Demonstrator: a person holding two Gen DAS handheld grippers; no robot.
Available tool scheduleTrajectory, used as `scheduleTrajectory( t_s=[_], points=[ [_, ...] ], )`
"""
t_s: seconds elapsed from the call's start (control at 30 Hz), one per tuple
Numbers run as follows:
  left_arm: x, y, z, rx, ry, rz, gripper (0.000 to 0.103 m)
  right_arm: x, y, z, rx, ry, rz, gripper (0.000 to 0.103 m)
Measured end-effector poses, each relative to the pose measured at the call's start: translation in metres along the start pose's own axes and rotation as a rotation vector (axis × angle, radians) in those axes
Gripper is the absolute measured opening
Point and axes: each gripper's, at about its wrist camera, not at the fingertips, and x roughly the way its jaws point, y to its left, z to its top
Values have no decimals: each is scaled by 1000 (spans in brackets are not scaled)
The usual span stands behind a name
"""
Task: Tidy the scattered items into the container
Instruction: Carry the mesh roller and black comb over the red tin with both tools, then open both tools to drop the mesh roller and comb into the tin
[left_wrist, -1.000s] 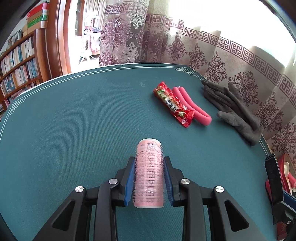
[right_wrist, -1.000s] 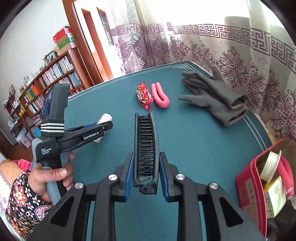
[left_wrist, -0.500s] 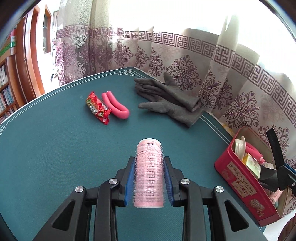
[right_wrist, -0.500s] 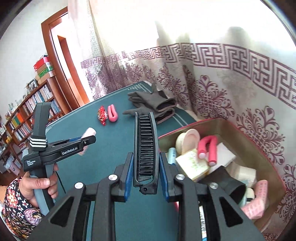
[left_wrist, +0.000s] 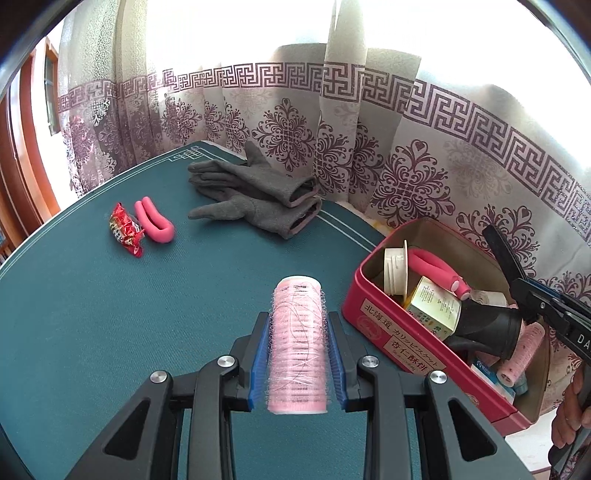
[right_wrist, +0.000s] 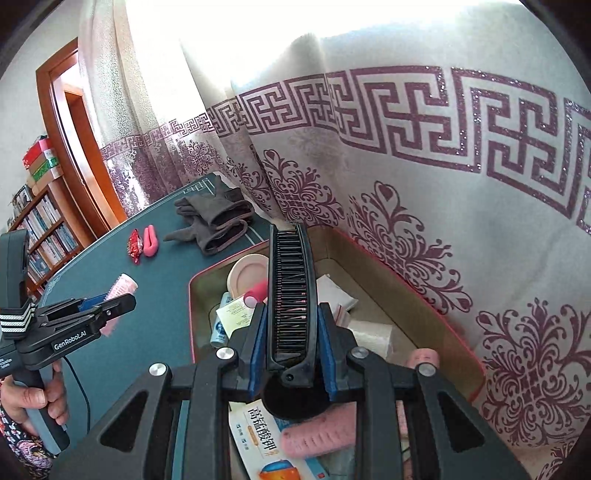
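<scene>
Left wrist view first: the left gripper (left_wrist: 298, 354) is clamping a pink hair roller (left_wrist: 297, 345) lengthwise between its blue pads, hovering over the green table (left_wrist: 110, 332) just beside the red tin (left_wrist: 402, 336). That container is sitting at the table's edge by the patterned curtain (left_wrist: 424, 173), already packed with a foam curler, a small box, a black nozzle and another roller. Out on the cloth, a red snack packet (left_wrist: 125, 229) is lying right against a bent pink foam curler (left_wrist: 155, 225), with a pair of grey gloves (left_wrist: 258, 199) lying further back, near the curtain.

Over to the right wrist view: the right gripper (right_wrist: 291, 354) is pinching a black folding comb (right_wrist: 291, 291) tight, holding it directly above the open tin, teeth facing the camera. What's under the comb's base is hard to make out, possibly the black nozzle.
</scene>
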Motion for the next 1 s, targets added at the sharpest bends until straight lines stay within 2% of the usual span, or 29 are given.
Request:
scheduleTrajectory(
  t_s=[0.27, 0.43, 0.67, 1.0],
  points=[
    [-1, -24, 1, 27, 3, -23, 31, 3, -15, -6, -12, 6, -43, 29],
    [2, -42, 3, 48, 17, -55, 31, -8, -22, -8, 2, -21, -39, 29],
    [8, -68, 6, 73, 39, -96, 31, -20, -15, -7, -47, -70, -61, 29],
    [10, -109, -2, 121, 72, -180, 31, -27, -30, -2, 17, -83, -42, 29]
  ],
)
